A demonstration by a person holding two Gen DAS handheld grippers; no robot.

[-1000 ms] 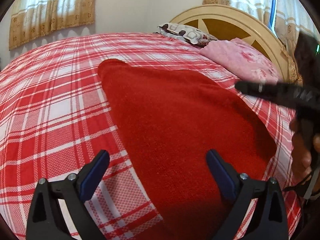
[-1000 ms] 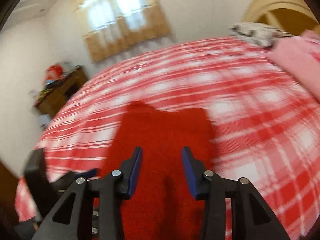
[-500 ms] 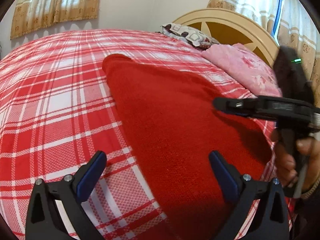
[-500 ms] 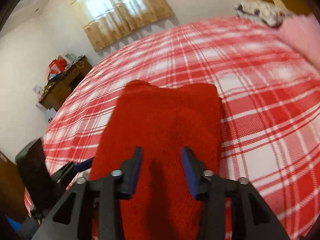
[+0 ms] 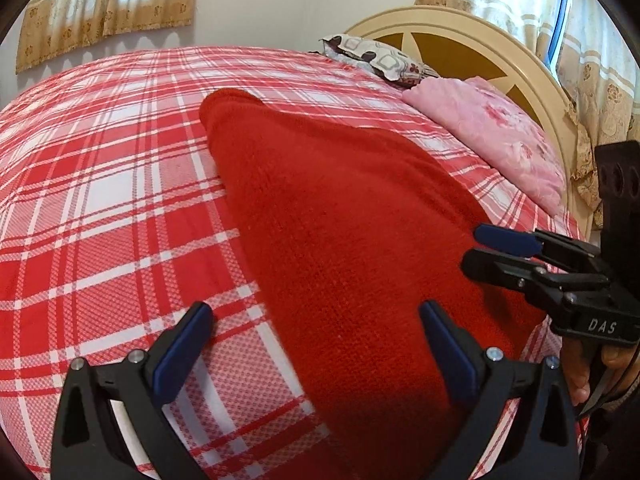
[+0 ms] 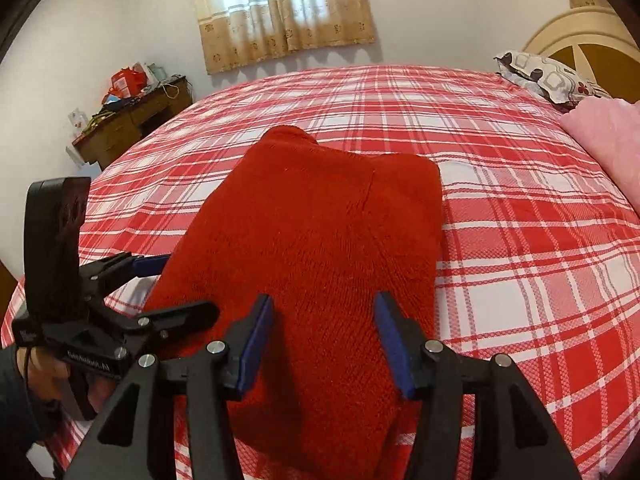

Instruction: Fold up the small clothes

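Observation:
A red knitted garment lies folded lengthwise on the red-and-white plaid bed cover. My left gripper hovers open and wide over its near left edge, nothing between the pads. In the right wrist view the same garment runs away from me. My right gripper stands open above its near end, pads apart and not pressing the cloth. The right gripper also shows from the side at the garment's right edge. The left gripper sits at the garment's left edge.
A pink blanket and a patterned pillow lie by the cream headboard. A cluttered wooden desk stands beyond the bed's far left corner. A person's hand grips the right tool's handle.
My right gripper has come down and in toward the garment's near right edge, and its jaws stand wider than a second ago. The left gripper has stayed put.

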